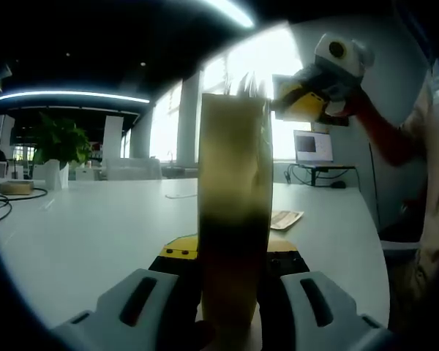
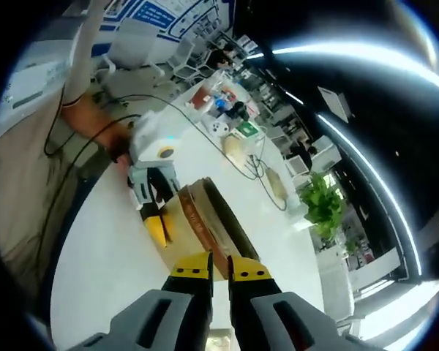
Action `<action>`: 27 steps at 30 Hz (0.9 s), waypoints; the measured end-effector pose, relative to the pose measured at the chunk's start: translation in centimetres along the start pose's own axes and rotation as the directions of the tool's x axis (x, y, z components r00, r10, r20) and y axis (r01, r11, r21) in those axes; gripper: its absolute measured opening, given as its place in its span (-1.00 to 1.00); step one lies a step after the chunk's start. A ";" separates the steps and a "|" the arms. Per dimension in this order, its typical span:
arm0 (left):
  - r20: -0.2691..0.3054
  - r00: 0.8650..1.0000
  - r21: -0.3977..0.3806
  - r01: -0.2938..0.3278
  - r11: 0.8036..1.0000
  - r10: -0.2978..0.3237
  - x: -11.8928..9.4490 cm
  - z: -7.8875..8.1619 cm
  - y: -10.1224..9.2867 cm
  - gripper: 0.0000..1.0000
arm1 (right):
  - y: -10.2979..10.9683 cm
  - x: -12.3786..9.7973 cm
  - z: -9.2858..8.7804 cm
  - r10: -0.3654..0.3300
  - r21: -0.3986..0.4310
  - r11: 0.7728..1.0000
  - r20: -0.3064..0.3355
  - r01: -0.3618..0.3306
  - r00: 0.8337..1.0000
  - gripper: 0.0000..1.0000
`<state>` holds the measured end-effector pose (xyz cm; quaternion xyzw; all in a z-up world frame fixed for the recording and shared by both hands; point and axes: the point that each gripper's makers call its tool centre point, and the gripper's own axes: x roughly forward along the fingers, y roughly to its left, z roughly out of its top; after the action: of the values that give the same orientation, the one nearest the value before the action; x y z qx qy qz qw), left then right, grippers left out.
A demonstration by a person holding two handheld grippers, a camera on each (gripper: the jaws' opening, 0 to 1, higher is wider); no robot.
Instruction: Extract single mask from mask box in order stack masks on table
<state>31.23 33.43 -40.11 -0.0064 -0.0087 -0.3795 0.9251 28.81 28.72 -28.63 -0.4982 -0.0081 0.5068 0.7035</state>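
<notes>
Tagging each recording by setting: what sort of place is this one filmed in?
Probably an open-plan office or lab. A long white table carries cables, a monitor sits on a desk by big windows, and potted plants and ceiling light strips show.

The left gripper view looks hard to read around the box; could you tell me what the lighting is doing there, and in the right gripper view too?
In the left gripper view, bright windows backlight the mask box, so its lower face goes dark. In the right gripper view, the box is evenly lit, ceiling light strips glare, and the fisheye bends the table edge.
</notes>
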 end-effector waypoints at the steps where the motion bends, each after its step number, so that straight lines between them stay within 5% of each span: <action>1: 0.000 1.000 0.000 0.000 1.000 0.000 0.0 0.0 0.0 -0.61 | 0.0 0.2 0.1 0.006 -0.006 1.000 0.001 -0.006 1.000 -0.92; 27: 0.000 1.000 0.002 0.001 1.000 -0.001 0.0 0.0 0.0 -0.61 | 0.0 2.0 1.4 0.100 -0.159 0.982 -0.047 -0.106 0.994 -0.91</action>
<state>31.21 33.45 -40.13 -0.0054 -0.0089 -0.3800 0.9249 29.11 31.14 -28.92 -0.5627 -0.0096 0.5307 0.6338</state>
